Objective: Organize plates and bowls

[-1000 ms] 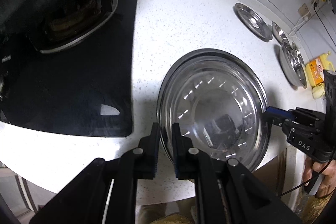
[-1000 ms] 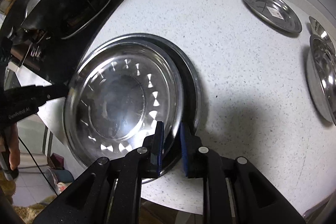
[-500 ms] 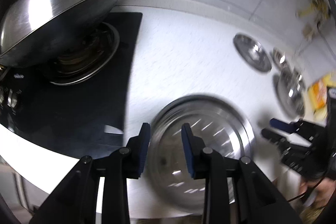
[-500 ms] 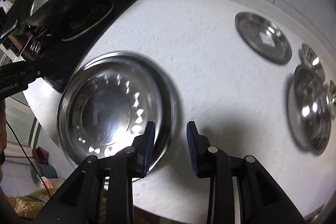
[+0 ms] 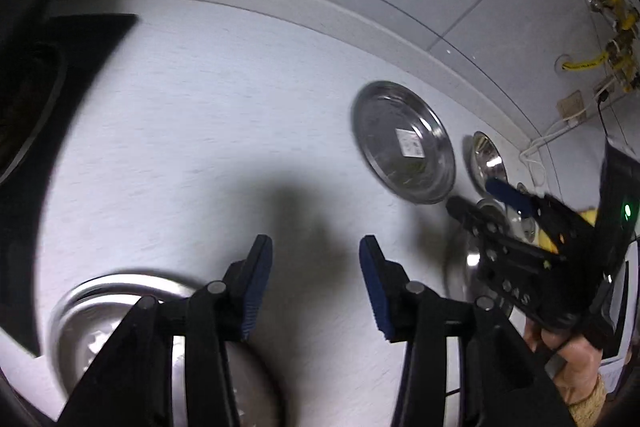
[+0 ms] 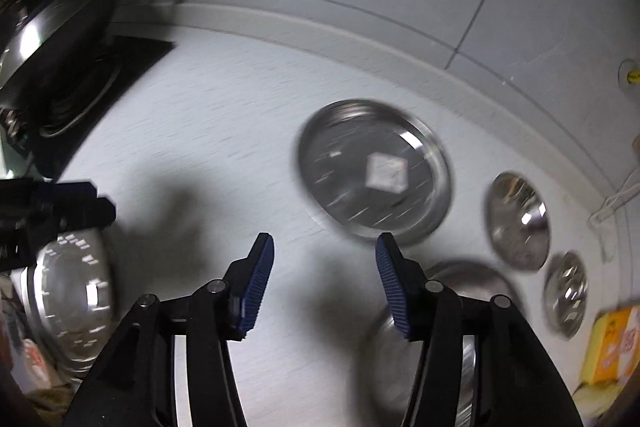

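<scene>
The large steel plate (image 5: 120, 291) lies on the white counter at the lower left, behind my left gripper (image 5: 315, 247). Its jaws are opening with nothing between them, only bare counter below. In the right wrist view the same plate (image 6: 72, 299) sits at the far left, partly under the left gripper (image 6: 92, 203). My right gripper (image 6: 325, 247) hovers just in front of a smaller steel plate with a white sticker (image 6: 372, 167). Its jaws are opening too and hold nothing. Two small steel bowls (image 6: 516, 219) (image 6: 564, 295) sit further right, and another steel plate (image 6: 472, 275) lies under the right finger.
A wok (image 6: 52, 23) sits on the black stove (image 6: 132, 67) at the far left. A yellow packet (image 6: 612, 343) lies at the right edge of the counter. A tiled wall runs along the back. A hand (image 5: 568, 351) holds the right gripper (image 5: 480, 199).
Both grippers released the large plate's rim and opened. Both then swung right across the counter, away from that plate and toward the smaller plate and bowls.
</scene>
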### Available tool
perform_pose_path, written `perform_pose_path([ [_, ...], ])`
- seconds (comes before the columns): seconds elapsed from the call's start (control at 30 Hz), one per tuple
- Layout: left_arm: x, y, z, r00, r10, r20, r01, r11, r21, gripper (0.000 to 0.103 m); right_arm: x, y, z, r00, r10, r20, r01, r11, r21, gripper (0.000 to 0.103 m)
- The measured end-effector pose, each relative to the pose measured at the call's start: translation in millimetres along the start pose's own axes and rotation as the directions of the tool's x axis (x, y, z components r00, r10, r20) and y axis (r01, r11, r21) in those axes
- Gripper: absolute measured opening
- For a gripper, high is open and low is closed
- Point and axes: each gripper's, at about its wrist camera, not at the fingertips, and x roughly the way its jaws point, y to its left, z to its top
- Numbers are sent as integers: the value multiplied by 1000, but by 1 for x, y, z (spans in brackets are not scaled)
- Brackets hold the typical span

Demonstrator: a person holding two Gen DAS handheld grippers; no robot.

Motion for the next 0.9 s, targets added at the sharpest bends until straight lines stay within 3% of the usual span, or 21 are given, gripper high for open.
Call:
perform_pose_path([
  [0.17,41,-18,30,997,72,-4,-72,996,-59,44,34,-47,23,1000,15,-19,-16,1000,-26,54],
  [0.3,64,-32,52,995,99,17,-98,993,-61,44,56,-88,39,997,60,-41,-60,998,8,54],
  [0.43,93,-46,69,993,121,-14,-122,992,-38,44,78,-118,54,991,116,-69,-113,992,47,54],
  [0.63,117,-54,77,988,147,-50,-148,989,-5,44,110,-132,64,977,182,-116,-172,981,87,54],
  [0.9,141,-56,91,992,83,-100,-84,996,-12,41,129,-125,55,964,212,-160,-199,975,96,54],
])
